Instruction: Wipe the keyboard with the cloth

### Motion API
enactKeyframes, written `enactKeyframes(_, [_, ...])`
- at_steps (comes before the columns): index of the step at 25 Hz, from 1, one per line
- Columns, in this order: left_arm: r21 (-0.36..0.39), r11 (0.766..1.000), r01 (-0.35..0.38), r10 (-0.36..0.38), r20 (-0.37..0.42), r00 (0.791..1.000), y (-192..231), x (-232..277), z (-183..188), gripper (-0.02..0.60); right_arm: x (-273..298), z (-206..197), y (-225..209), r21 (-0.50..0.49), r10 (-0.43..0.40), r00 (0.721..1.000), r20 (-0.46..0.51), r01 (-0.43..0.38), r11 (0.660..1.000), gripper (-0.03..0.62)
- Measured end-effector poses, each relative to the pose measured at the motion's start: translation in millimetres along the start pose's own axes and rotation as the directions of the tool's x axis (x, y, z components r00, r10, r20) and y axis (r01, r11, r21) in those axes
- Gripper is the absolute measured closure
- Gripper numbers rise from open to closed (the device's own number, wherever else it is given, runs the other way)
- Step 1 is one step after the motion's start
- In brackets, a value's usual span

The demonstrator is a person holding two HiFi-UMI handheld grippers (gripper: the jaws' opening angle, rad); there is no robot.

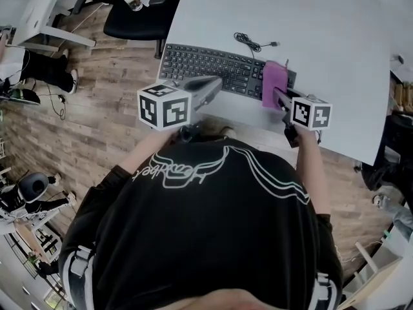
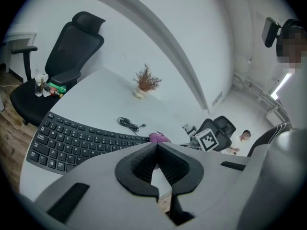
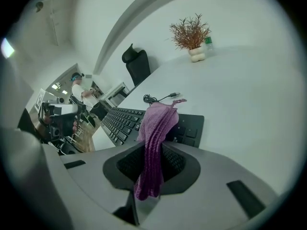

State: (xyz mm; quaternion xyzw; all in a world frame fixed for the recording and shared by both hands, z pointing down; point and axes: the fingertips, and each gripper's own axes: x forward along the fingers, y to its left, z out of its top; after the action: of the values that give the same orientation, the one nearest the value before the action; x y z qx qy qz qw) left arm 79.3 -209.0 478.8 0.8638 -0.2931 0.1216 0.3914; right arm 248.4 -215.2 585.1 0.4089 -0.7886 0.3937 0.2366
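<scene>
A black keyboard (image 1: 210,66) lies near the front edge of the white table (image 1: 329,37). Over its right end a purple cloth (image 1: 274,81) hangs from my right gripper (image 1: 279,96), which is shut on it. In the right gripper view the cloth (image 3: 156,126) stands up from between the jaws of that gripper (image 3: 152,150), above the keyboard's (image 3: 125,121) right end. My left gripper (image 1: 217,82) hovers over the keyboard's front middle. In the left gripper view this gripper (image 2: 156,144) is shut with nothing in it, above the keyboard (image 2: 72,140).
A coiled black cable (image 1: 248,42) lies just behind the keyboard. A small dried plant in a pot (image 3: 191,35) stands far back on the table. A black office chair (image 1: 139,15) is at the table's left end, over wood floor.
</scene>
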Motion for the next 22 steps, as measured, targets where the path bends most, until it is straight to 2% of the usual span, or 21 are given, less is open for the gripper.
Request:
enactKeyframes(6, [0.009, 1.0, 0.005, -0.005, 0.003, 1.0, -3.5, 2.3, 1.7, 0.577, -21.4, -6.7, -24.3, 0.019, -0.068, 0.998, 0.002, 0.068, 0.998, 0.546])
enactKeyframes(12, [0.015, 1.0, 0.007, -0.007, 0.003, 1.0, -5.7, 3.5, 2.4, 0.577, -39.0, -15.3, -45.0, 0.065, -0.104, 0.994, 0.022, 0.102, 0.993, 0.545])
enactKeyframes(16, [0.014, 1.0, 0.005, -0.005, 0.003, 1.0, -4.9, 2.5, 1.5, 0.577, -41.9, -15.5, -45.1, 0.101, -0.086, 0.995, 0.042, 0.081, 0.992, 0.545])
enactKeyframes(22, [0.007, 1.0, -0.002, 0.002, 0.013, 1.0, -1.1, -1.6, 2.2, 0.577, -48.0, 2.2, -29.3, 0.067, -0.074, 0.993, 0.087, 0.069, 0.995, 0.546])
